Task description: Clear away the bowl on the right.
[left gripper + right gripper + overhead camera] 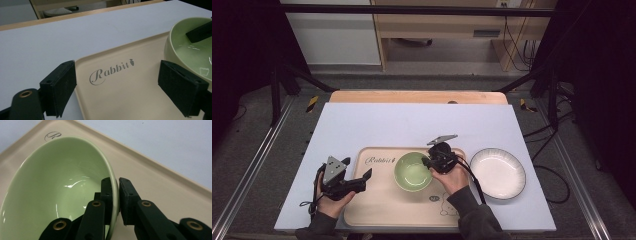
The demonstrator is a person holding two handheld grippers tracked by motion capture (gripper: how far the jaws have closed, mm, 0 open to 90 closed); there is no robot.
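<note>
Because the right hand-held gripper (114, 195) pinches only the thin rim of the green bowl (412, 171) on the tray (382, 202), the bowl may slip or tip. The left hand-held gripper (116, 87) waits wide open, holding nothing.

The tray (377, 207) is lying on the mat (362, 125) at the near edge. The bowl (412, 172) is sitting on the tray, right of centre. The plate (497, 173) is resting on the mat, just right of the tray.
</note>
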